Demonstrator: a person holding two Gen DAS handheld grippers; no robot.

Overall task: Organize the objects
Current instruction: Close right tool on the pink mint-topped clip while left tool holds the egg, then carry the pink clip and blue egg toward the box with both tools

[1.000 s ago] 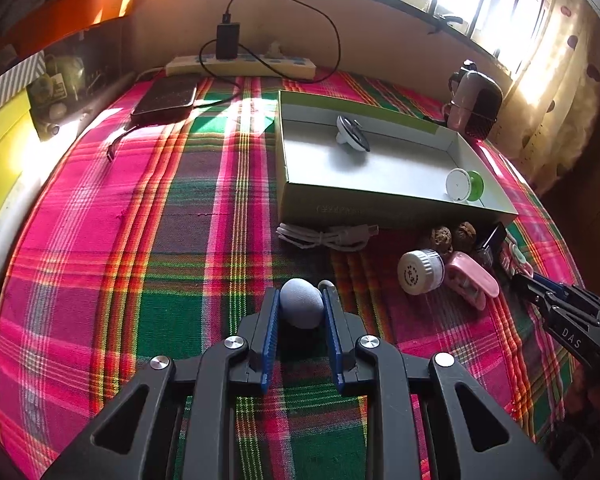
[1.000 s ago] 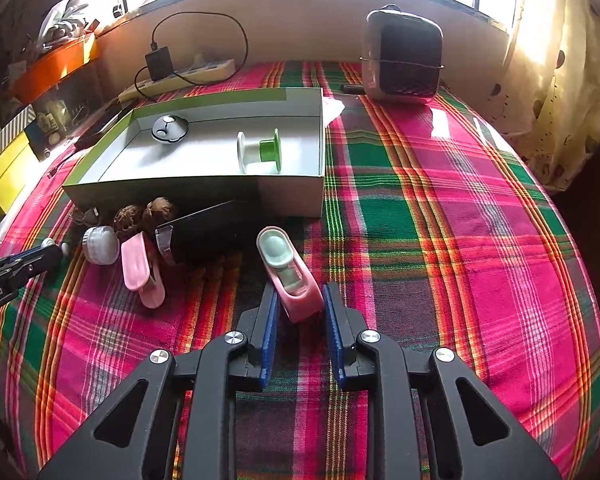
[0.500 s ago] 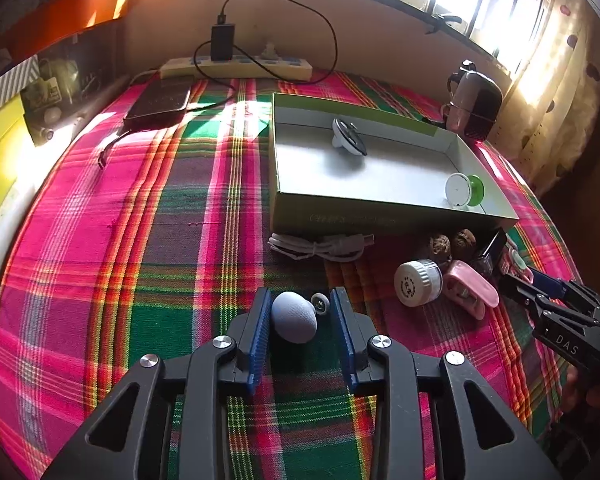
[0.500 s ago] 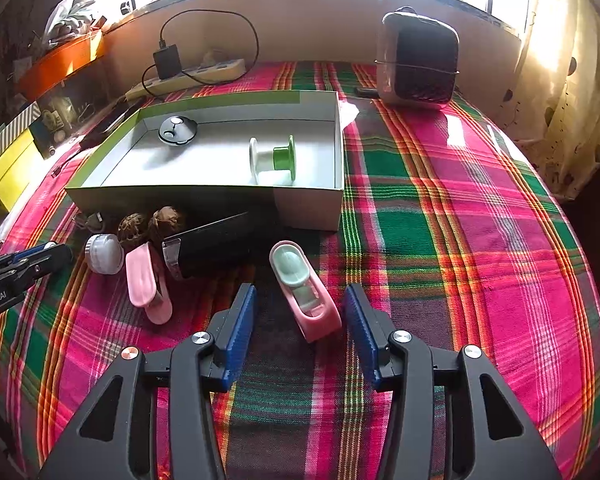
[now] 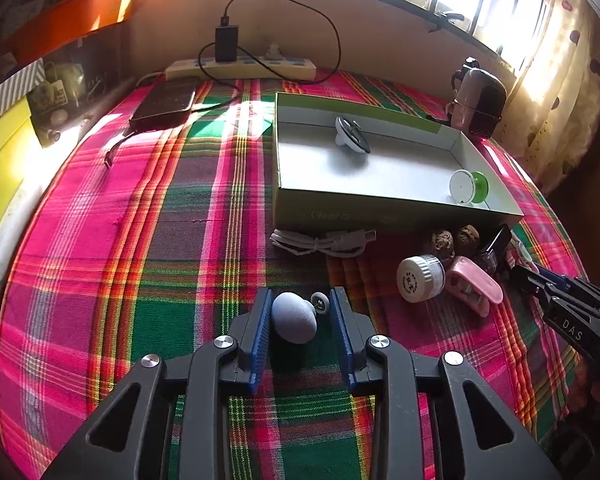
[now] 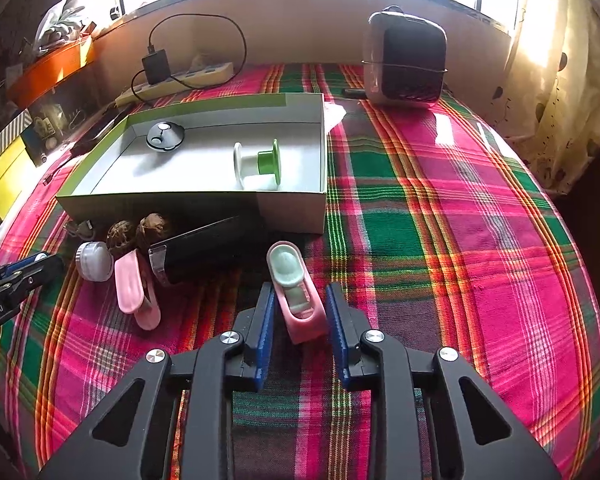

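Observation:
My left gripper (image 5: 300, 300) is open around a grey-blue rounded knob (image 5: 293, 317) with a small wheel (image 5: 321, 302) beside it; the knob rests on the plaid cloth, near the left pad. My right gripper (image 6: 300, 296) is open around a pink clip with a pale green pad (image 6: 296, 288) lying on the cloth, with gaps on both sides. The open green-and-white box (image 5: 384, 205) holds a dark round disc (image 5: 352, 136) and a white-and-green spool (image 5: 469, 186); it also shows in the right wrist view (image 6: 292, 208).
In front of the box lie a white cable (image 5: 320, 242), a white cap (image 5: 418, 278), a pink clip (image 5: 474, 284), two brown nuts (image 6: 138, 232) and a black device (image 6: 208, 244). A power strip (image 5: 240, 68), a phone (image 5: 164, 102) and a small heater (image 6: 404, 64) sit at the back.
Both grippers opened. The left let go of the grey-blue knob and the right let go of the pink clip; both objects now rest on the cloth between the pads.

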